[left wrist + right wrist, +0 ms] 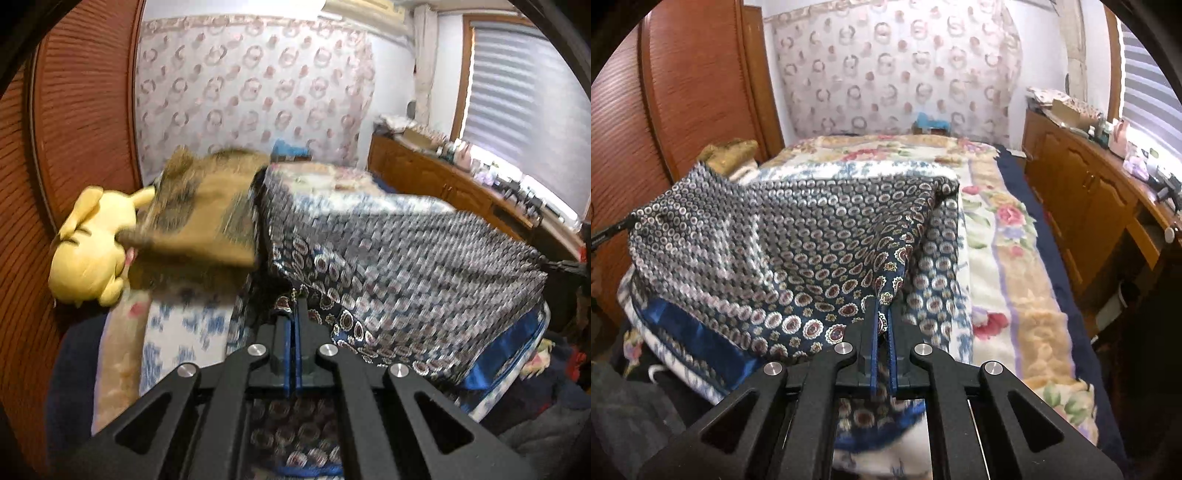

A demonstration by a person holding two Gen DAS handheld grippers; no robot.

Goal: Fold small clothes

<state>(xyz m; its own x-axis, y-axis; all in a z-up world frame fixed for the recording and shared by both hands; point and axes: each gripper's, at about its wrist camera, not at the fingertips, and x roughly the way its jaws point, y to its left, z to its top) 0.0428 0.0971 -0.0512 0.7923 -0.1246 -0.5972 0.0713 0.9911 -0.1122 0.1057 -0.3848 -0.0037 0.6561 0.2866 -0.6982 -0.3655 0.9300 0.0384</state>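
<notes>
Navy patterned cloth (783,251), silky, printed with pale rings and paisley medallions and edged with a blue satin band, hangs stretched above the bed (1008,236) between both tools. Left gripper (295,317): jaws pressed together, pinching one corner of the cloth at 6 o'clock in the left wrist view; fabric runs from there toward 3 o'clock. Right gripper (882,314): jaws pressed together on another corner, at 6 o'clock in the right wrist view; cloth spreads toward 9 o'clock. Yellow plush toy (92,247) lies at 9 o'clock, touching a brown cushion (207,210). Wooden cabinet (1086,206) stands at 3 o'clock beside the bed. Left view is motion-blurred.
</notes>
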